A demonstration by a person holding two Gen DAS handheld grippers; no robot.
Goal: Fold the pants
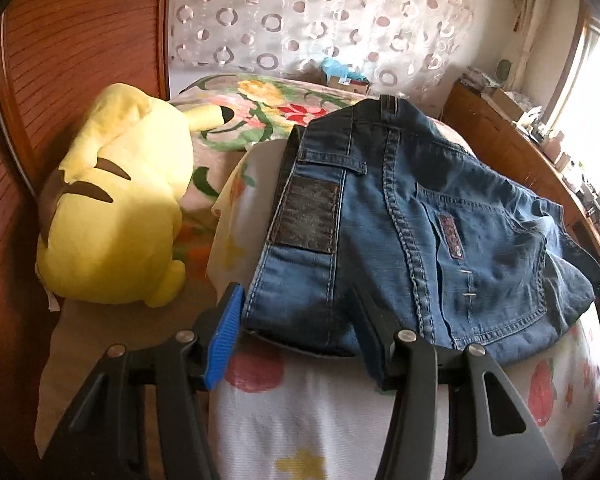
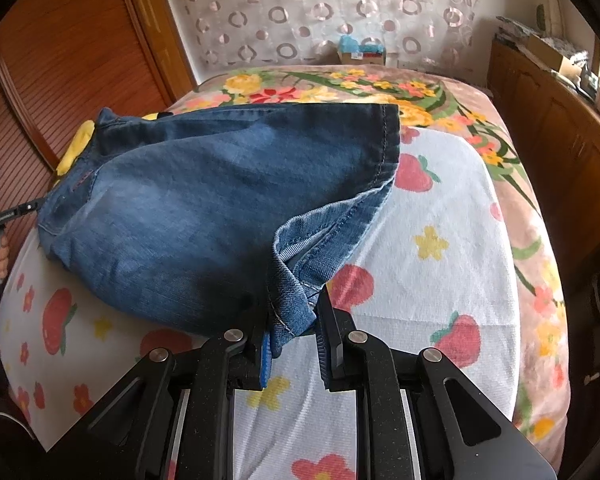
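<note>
Right hand-held gripper (image 2: 296,332) is clamped on the jeans (image 2: 204,216) hem. Left hand-held gripper (image 1: 296,320) sits apart around the waistband corner. Only its view shows the yellow plush (image 1: 116,208), off to its left.

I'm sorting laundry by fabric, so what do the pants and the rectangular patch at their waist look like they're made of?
The pants look like blue denim: a woven twill with faded, washed areas and pale contrast stitching along the seams. The patch looks like dark brown leather or an imitation of it, matte and worn, stitched on around its edge; which of the two cannot be told.
</note>
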